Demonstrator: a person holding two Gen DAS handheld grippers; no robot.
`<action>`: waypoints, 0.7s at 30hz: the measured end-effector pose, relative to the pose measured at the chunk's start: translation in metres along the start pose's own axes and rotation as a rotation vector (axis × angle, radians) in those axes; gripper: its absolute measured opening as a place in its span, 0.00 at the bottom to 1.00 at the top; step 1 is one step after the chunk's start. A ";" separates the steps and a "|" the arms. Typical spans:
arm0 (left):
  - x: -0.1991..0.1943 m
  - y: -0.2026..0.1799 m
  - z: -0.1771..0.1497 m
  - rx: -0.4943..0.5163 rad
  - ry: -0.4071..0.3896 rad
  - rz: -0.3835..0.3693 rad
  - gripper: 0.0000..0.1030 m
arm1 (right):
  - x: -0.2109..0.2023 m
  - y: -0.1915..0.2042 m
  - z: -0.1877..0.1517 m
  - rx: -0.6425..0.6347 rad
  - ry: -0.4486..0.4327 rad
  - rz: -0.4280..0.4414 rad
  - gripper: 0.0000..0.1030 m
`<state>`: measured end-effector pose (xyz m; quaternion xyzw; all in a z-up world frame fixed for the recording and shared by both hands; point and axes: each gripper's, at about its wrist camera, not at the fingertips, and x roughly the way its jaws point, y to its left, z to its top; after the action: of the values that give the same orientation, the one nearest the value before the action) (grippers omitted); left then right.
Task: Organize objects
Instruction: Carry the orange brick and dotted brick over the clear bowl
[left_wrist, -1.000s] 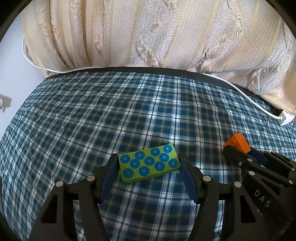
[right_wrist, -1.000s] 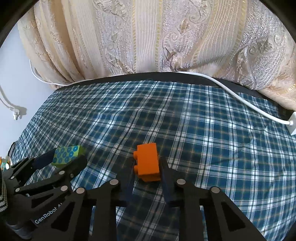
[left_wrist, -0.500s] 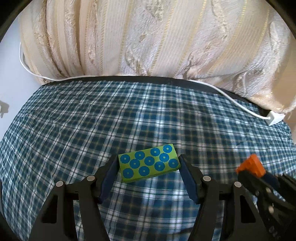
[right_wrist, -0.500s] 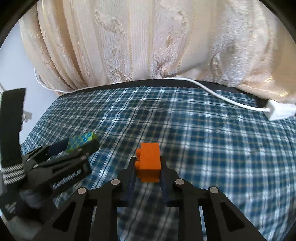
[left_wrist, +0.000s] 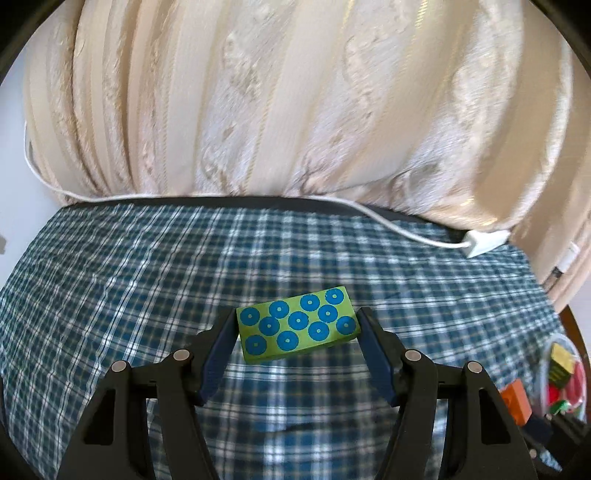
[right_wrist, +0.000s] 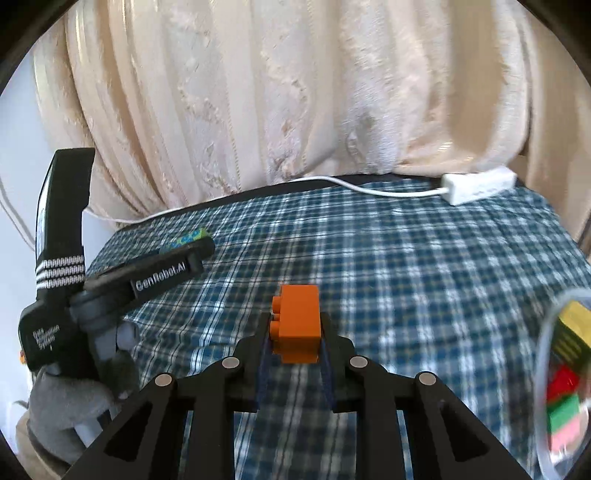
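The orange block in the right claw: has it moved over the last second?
Yes. The orange block, gripped by the right claw, has travelled right, toward the white power strip and a clear container now in view.

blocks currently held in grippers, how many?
2. The green block with blue dots sits clamped in the left gripper; the orange block is clamped in the right gripper. More blocks lie in the clear container at right, some possibly hidden.
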<state>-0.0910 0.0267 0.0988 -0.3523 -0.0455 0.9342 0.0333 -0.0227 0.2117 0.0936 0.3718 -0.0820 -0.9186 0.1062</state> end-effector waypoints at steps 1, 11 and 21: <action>-0.005 -0.003 0.000 0.004 -0.008 -0.011 0.64 | -0.007 -0.001 -0.003 0.007 -0.009 -0.010 0.24; -0.054 -0.029 0.001 0.054 -0.087 -0.132 0.64 | -0.065 -0.008 -0.025 0.066 -0.101 -0.099 0.24; -0.084 -0.063 -0.012 0.145 -0.121 -0.217 0.64 | -0.115 -0.030 -0.050 0.141 -0.180 -0.190 0.24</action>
<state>-0.0181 0.0816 0.1518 -0.2851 -0.0177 0.9455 0.1565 0.0888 0.2662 0.1281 0.3005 -0.1197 -0.9461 -0.0155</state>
